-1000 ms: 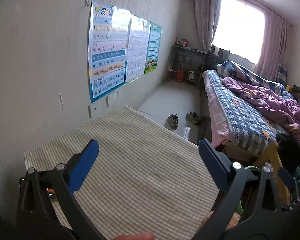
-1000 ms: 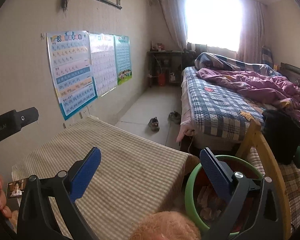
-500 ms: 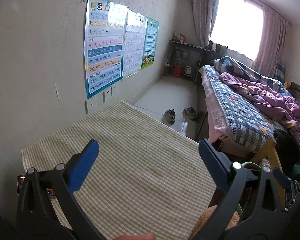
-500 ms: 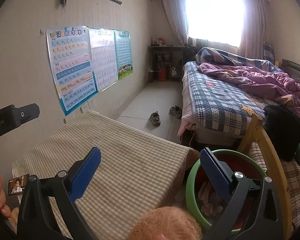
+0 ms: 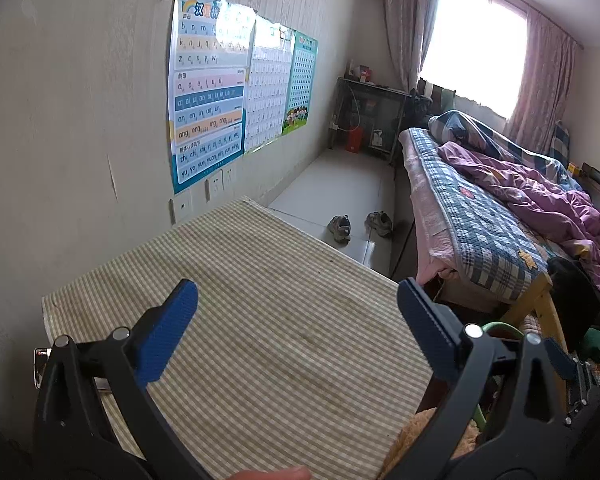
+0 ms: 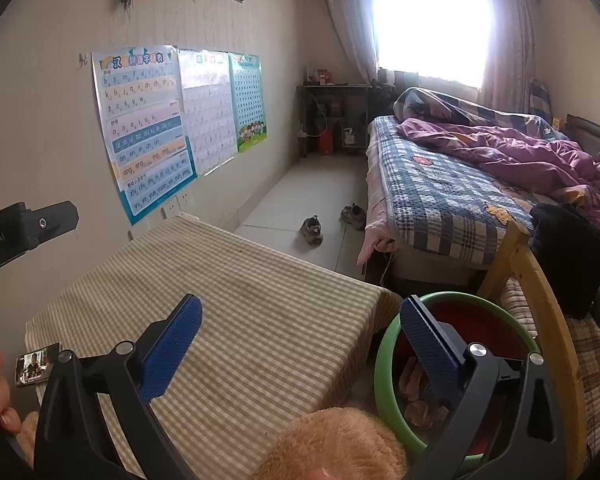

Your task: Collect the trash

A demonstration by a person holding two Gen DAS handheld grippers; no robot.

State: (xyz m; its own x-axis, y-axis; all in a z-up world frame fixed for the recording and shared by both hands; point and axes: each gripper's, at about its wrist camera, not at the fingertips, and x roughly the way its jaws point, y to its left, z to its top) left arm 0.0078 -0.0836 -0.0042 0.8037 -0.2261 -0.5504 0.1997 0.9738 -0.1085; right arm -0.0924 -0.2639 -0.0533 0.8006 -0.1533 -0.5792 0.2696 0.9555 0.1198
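The left gripper [image 5: 296,316] hangs over the striped tablecloth [image 5: 268,336], fingers spread wide around nothing. The right gripper [image 6: 300,330] is equally wide and empty, its right finger [image 6: 428,344] over the green bin [image 6: 384,360], where crumpled trash [image 6: 414,376] lies just below that fingertip.

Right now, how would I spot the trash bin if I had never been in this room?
Find the table with the striped cloth beside the bed. Just off the table's right edge, next to a wooden chair, stands the bin. It is the only round thing there, with a bright green rim, a red inside and crumpled paper scraps in it.
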